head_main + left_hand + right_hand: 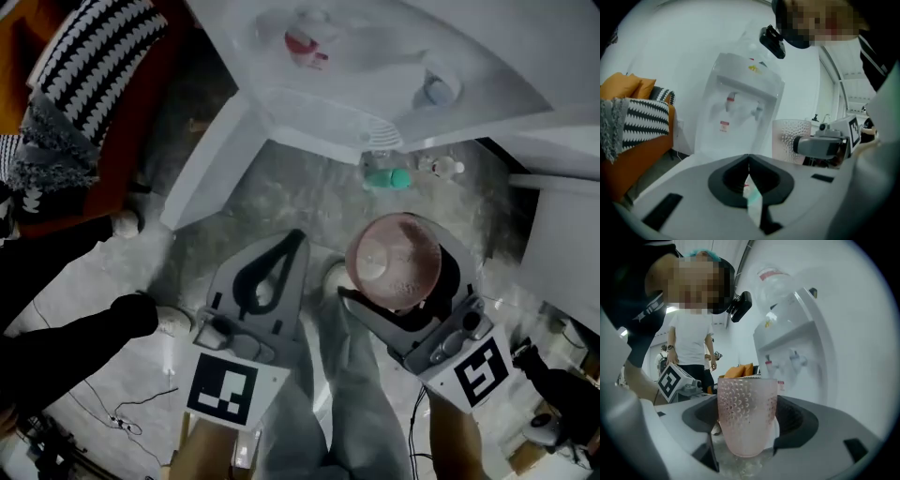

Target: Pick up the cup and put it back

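Holding the cup (747, 413) upright in my right gripper (401, 281), jaws clamped on its dimpled sides just in front of the water dispenser (740, 108), I'd lower it level and let go only once its base is seated. My left gripper (749, 159) is pinched shut, empty.

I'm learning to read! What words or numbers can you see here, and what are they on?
No text here can be read.
Red sticker on the water dispenser: too blurred.
Yellow mark near its top: too blurred.
Label on the bottle: too blurred.
Marker cube and the other cube: black-and-white square patterns, no letters.
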`<state>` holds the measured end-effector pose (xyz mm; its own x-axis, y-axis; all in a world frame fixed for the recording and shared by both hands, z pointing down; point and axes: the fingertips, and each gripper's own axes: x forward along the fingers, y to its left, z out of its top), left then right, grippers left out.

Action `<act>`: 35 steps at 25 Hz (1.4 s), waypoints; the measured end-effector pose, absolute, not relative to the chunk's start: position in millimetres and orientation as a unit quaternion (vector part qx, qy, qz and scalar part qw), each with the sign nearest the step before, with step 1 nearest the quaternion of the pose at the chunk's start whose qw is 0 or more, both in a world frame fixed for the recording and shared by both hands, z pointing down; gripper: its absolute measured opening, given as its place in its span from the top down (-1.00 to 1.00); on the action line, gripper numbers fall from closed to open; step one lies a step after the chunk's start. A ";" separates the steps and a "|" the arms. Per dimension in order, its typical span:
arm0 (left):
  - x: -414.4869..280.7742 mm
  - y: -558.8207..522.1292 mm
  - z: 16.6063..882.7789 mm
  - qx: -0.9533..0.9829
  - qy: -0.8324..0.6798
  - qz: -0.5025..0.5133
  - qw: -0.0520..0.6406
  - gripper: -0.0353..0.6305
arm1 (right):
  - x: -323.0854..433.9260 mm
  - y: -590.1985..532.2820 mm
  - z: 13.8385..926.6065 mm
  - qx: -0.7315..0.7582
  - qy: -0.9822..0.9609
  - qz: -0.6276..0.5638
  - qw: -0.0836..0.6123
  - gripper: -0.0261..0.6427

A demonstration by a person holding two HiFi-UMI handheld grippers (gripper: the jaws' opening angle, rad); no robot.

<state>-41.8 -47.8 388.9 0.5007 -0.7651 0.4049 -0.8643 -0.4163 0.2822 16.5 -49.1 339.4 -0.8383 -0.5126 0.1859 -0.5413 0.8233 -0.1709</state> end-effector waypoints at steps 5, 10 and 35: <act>-47.4 -49.3 481.0 0.832 -0.485 0.089 0.256 0.85 | 13.3 -45.6 444.4 0.277 -0.947 0.151 0.060 -0.19; -47.9 -56.3 557.2 0.833 -0.488 0.095 0.243 0.85 | 17.4 -49.0 521.9 0.273 -0.949 0.137 0.074 -0.19; -74.1 -138.7 769.5 0.837 -0.508 0.040 0.197 0.85 | 4.3 -132.3 757.1 0.329 -0.934 0.136 -0.031 -0.19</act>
<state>-74.1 -138.7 769.5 0.4799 -0.8354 0.2680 -0.8671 -0.4051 0.2898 4.3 -132.3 757.1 -0.7811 -0.6236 0.0321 -0.6067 0.7457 -0.2753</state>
